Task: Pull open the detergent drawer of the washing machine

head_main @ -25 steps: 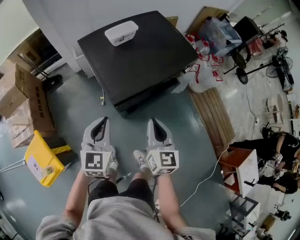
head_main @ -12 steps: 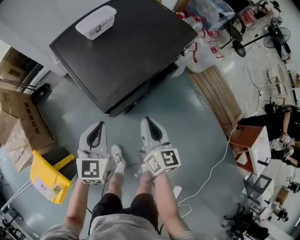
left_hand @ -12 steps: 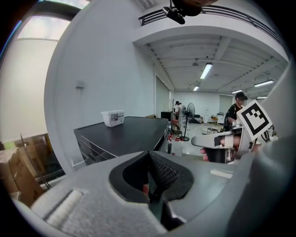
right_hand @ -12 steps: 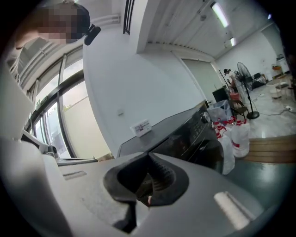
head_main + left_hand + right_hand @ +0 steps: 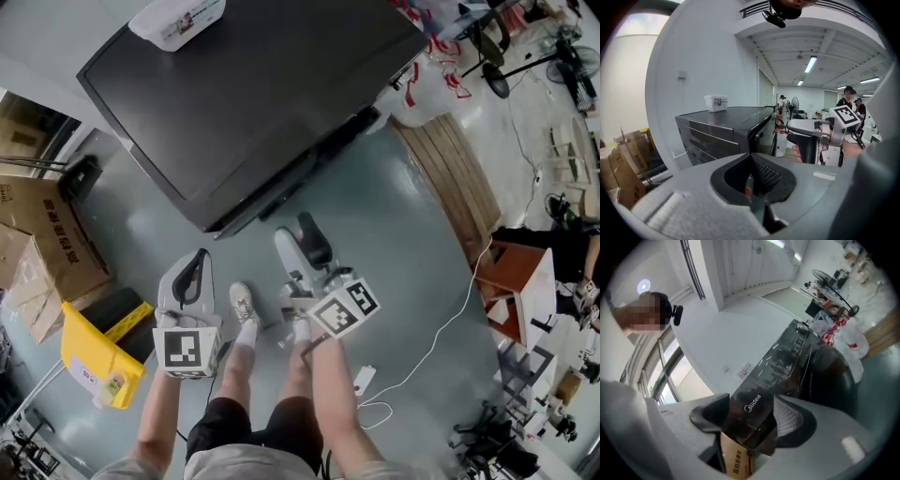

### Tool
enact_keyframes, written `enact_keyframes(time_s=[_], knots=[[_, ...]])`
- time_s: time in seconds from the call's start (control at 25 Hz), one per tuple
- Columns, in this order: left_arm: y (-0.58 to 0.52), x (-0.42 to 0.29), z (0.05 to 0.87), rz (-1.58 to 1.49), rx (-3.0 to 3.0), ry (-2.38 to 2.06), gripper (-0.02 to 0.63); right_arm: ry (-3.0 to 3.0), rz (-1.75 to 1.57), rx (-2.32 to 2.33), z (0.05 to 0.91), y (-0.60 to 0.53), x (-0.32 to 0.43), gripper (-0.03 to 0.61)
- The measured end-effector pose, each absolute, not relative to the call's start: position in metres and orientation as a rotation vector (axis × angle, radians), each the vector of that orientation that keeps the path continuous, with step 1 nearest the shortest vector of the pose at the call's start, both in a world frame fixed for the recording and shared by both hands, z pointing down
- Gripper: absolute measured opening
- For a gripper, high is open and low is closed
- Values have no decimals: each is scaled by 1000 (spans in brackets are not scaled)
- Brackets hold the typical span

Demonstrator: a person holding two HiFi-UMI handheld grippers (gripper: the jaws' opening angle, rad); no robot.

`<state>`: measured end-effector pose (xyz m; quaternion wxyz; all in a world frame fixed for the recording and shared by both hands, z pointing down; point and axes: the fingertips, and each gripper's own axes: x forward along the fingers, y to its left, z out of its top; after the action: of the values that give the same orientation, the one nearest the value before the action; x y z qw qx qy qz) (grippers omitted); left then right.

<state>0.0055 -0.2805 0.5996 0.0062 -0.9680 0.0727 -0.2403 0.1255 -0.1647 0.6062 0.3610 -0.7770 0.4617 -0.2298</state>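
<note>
The washing machine [image 5: 262, 103] is dark and glossy, with a white box [image 5: 178, 21] on its top. In the right gripper view its front panel with a Midea logo [image 5: 752, 404] shows in the gap between the jaws; I cannot tell the drawer's edges. My right gripper [image 5: 302, 242] hovers just before the machine's front edge, rolled onto its side. Its jaws have just been opening and stand open with nothing gripped. My left gripper [image 5: 199, 255] hangs lower left of it, away from the machine, shut on nothing.
Cardboard boxes [image 5: 37, 234] and a yellow object [image 5: 94, 361] lie on the floor at the left. A wooden pallet [image 5: 450, 183] and a white cable [image 5: 441, 328] lie at the right. My feet [image 5: 242, 302] stand under the grippers. People are at the far right [image 5: 562, 253].
The machine fills more of the head view as both grippers have come down toward its front. The right gripper has rolled sideways and its jaws have gone from shut to open.
</note>
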Motion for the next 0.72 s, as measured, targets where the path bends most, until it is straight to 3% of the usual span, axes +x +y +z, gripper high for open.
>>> enact_keyframes(time_s=[0.2, 0.72], knots=[[-287, 0, 615, -775, -3042, 267, 11, 1079, -523, -1828, 615, -169, 144, 308], [-304, -5, 634, -803, -3068, 355, 11, 1015, -475, -1720, 632, -188, 166, 308]])
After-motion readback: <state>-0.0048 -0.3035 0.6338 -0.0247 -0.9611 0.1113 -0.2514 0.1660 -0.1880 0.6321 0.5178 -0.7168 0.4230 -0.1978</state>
